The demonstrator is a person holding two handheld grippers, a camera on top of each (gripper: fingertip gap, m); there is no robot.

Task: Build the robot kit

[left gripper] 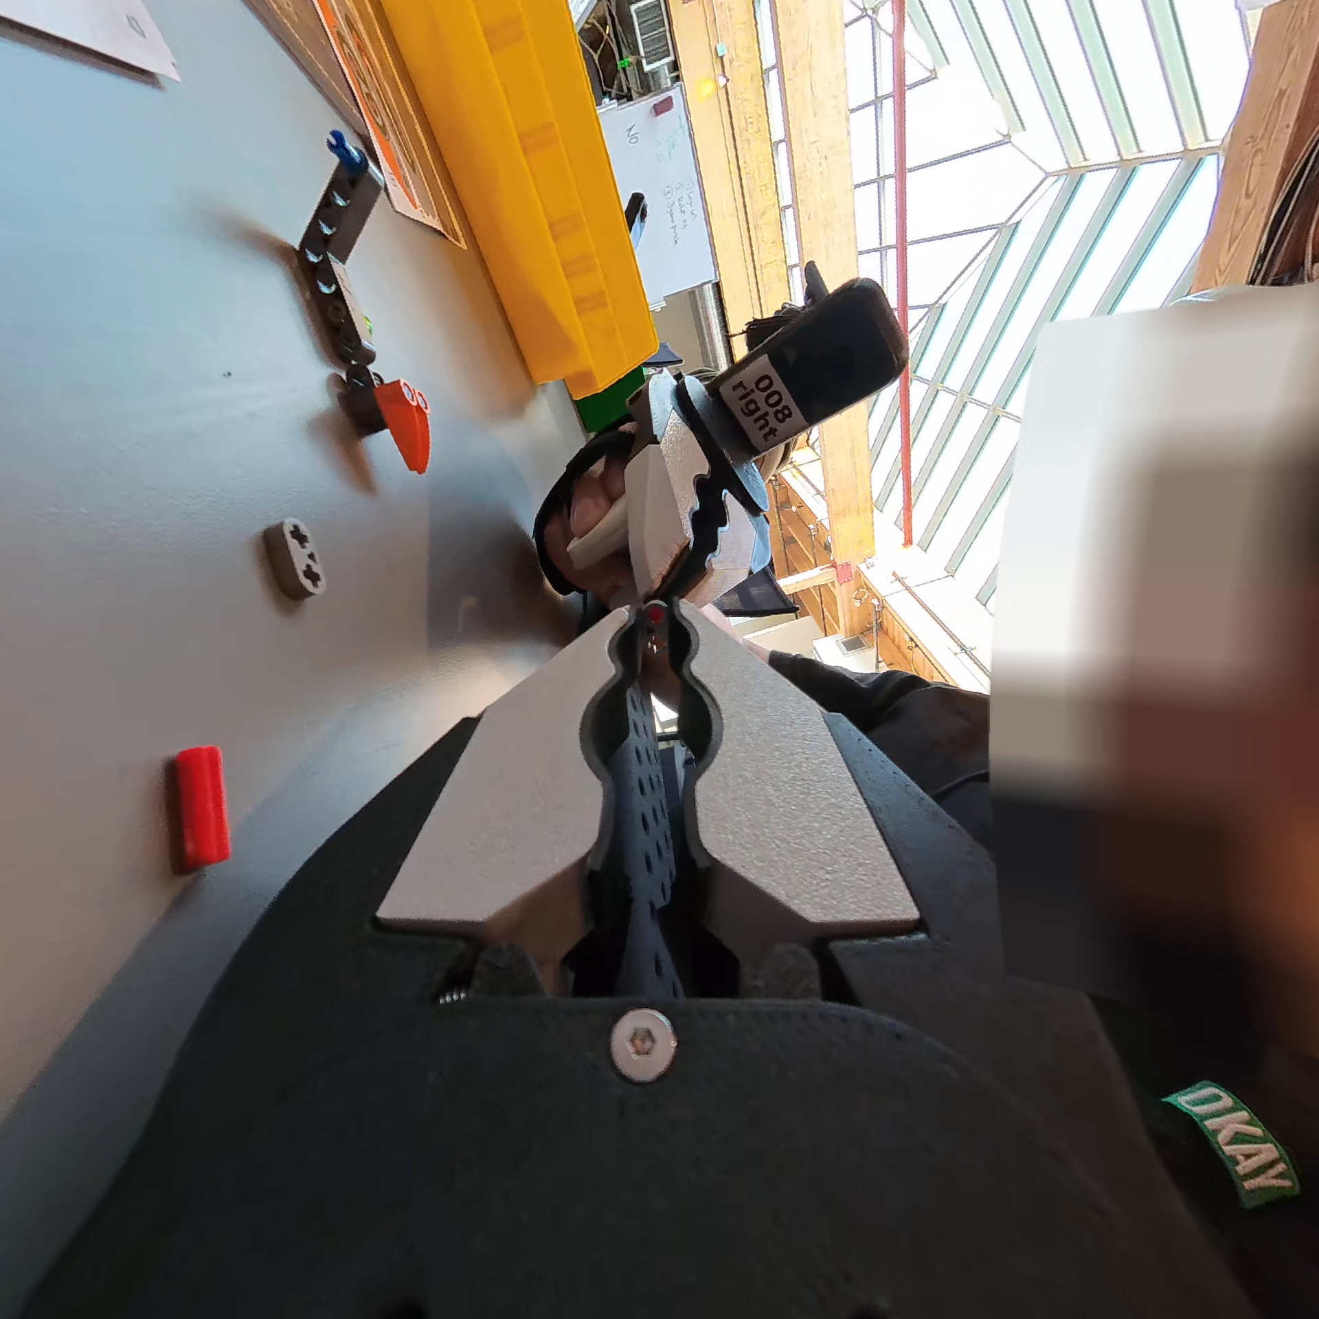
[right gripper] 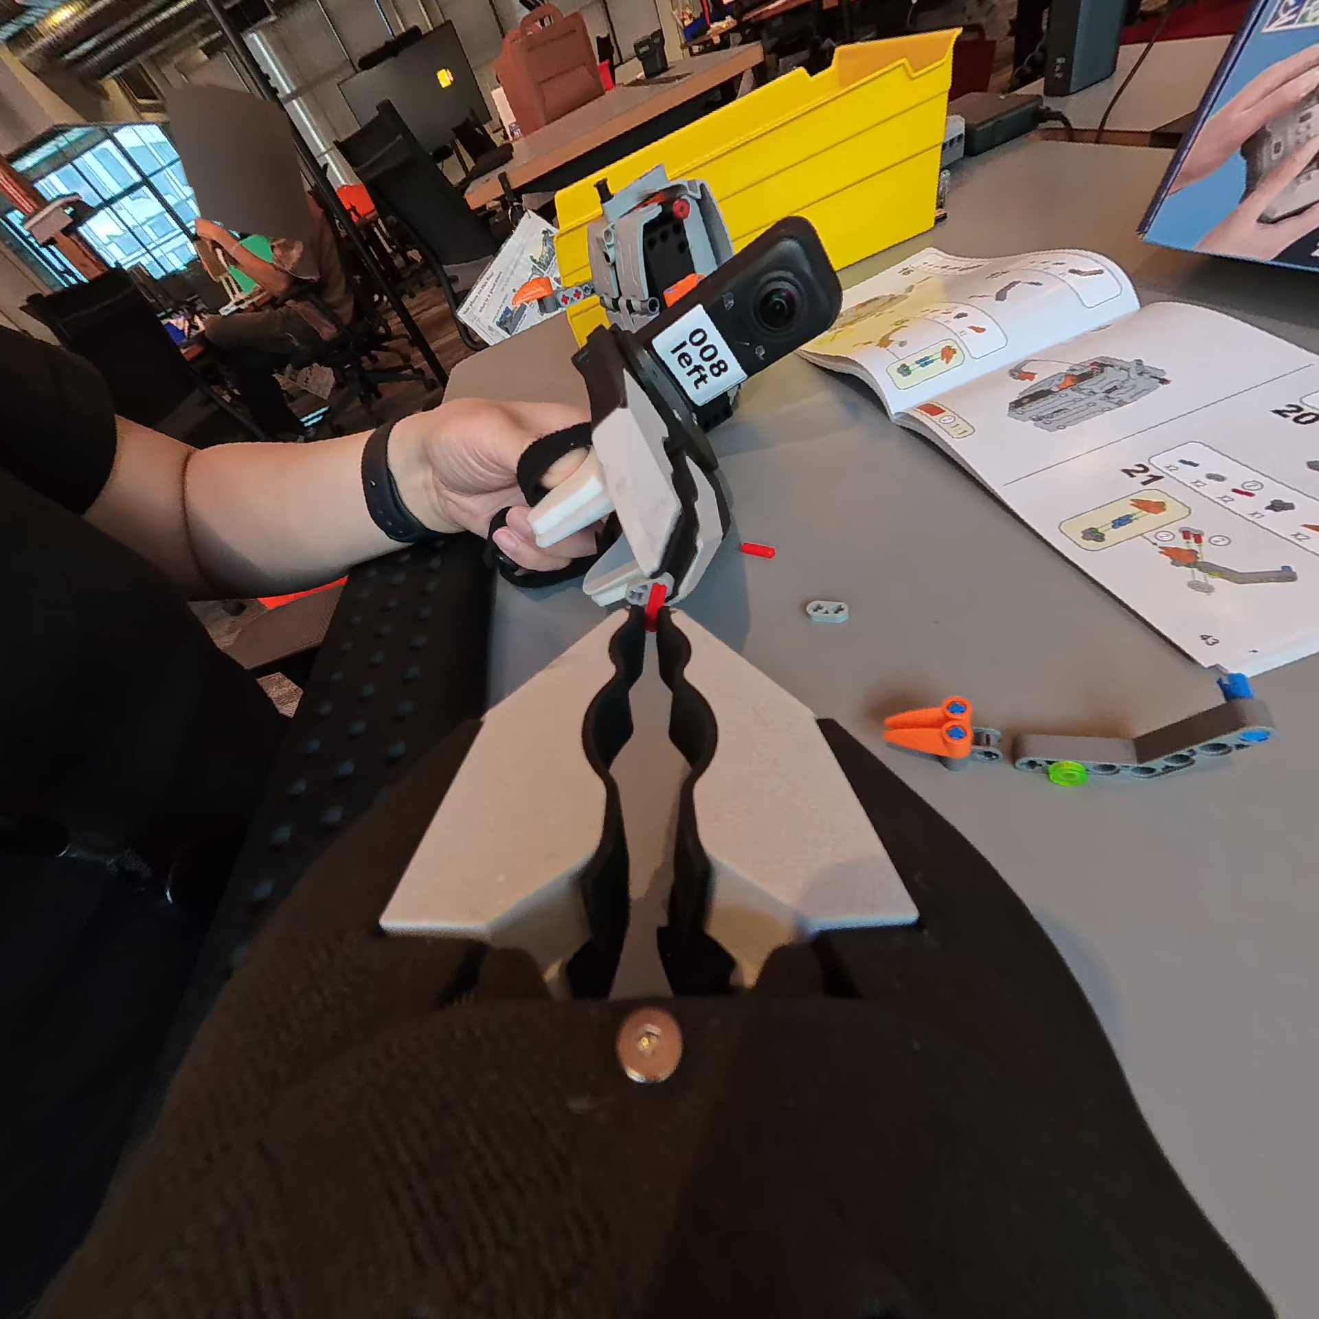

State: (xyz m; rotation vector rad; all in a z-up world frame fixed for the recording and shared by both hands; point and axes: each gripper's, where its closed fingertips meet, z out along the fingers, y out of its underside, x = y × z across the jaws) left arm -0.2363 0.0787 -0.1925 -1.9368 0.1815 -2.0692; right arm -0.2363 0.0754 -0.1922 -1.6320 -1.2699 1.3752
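Note:
My left gripper (left gripper: 653, 622) is shut on a small grey connector (right gripper: 637, 591), held above the grey table (right gripper: 928, 928). My right gripper (right gripper: 653, 628) is shut on a short red axle (right gripper: 655, 607), whose end meets the connector. The two grippers are tip to tip. In the left wrist view the right gripper (left gripper: 660, 589) comes in from above, and the red axle (left gripper: 655, 612) shows just at my fingertips. In the right wrist view the left gripper (right gripper: 635, 596) is held by a hand with a black wristband.
On the table lie a red pin (right gripper: 756, 550), a small grey two-hole beam (right gripper: 828, 610), an orange claw piece (right gripper: 928, 728) joined to a grey angled beam (right gripper: 1142, 749), and an open instruction booklet (right gripper: 1070, 428). A grey model (right gripper: 649, 250) and yellow bin (right gripper: 771, 164) stand behind. My two grippers' fingertips are within a few centimetres of each other.

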